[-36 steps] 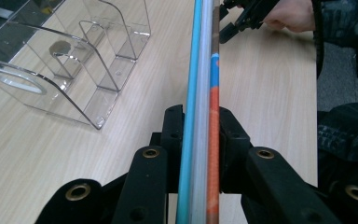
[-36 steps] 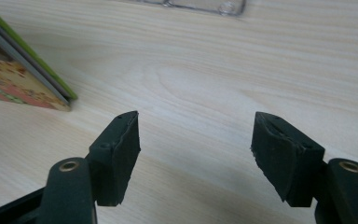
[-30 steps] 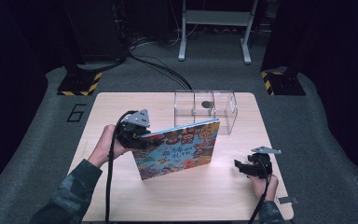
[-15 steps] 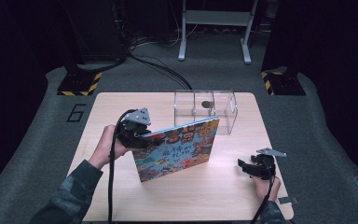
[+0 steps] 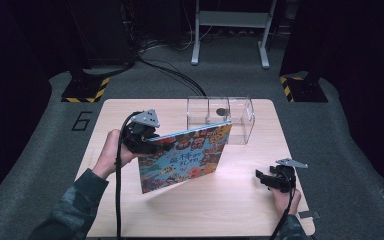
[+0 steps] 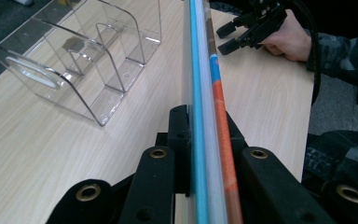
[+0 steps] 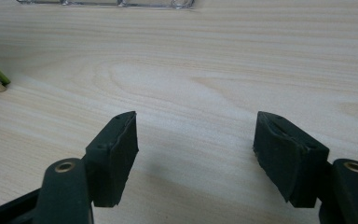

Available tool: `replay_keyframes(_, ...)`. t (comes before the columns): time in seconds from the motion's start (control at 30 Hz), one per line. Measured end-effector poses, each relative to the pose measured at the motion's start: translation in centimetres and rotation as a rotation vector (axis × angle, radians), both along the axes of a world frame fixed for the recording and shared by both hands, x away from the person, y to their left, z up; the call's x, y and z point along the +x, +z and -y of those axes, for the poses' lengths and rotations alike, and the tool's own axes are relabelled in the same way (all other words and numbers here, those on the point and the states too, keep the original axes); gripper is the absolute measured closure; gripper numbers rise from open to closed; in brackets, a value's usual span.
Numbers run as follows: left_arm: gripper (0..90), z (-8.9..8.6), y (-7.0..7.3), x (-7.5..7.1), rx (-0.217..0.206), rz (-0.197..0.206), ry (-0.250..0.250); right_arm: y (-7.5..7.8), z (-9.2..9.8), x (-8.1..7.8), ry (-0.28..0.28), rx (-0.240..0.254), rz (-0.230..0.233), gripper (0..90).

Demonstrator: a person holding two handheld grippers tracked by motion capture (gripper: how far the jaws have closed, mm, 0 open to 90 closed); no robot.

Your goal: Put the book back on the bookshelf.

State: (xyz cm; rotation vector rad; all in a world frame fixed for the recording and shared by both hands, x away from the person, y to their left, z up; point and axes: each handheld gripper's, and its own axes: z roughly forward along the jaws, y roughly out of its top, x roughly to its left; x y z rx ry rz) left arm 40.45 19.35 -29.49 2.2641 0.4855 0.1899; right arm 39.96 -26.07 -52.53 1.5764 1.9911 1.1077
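Recording lab or studio, dark room around a light wooden table, grey carpet marked "6" left of it, hazard-striped stand bases and trailing cables behind it

The high view looks forward and down from above the person's side, far enough off to take in the whole surface and the floor around it. The left gripper view sits close behind the left claw, facing along the book's edge; ahead of that claw it catches the clear organizer and, farther off, the right claw, both shared with the high view. The right gripper view rides low behind the right claw, very near the wood, the organizer's base far ahead.
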Motion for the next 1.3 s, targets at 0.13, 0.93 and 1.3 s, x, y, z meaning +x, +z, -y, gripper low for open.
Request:
replay_keyframes(0.13, 80.9, -0.2, 0.4, 0.1, 0.013, 0.004, 0.011, 0.0, -0.2, 0.0, -0.003, -0.014, 0.007, 28.5)
replay_keyframes(0.93, 80.8, -2.4, 2.4, 0.8, -0.021, 0.034, 0.104, -0.1, -0.5, 0.0, -0.006, -0.040, 0.013, 26.2)
replay_keyframes(1.3, 80.8, -3.5, 3.0, 1.6, -0.054, 0.028, 0.190, -0.1, -0.4, 0.1, 0.002, -0.048, 0.021, 26.3)
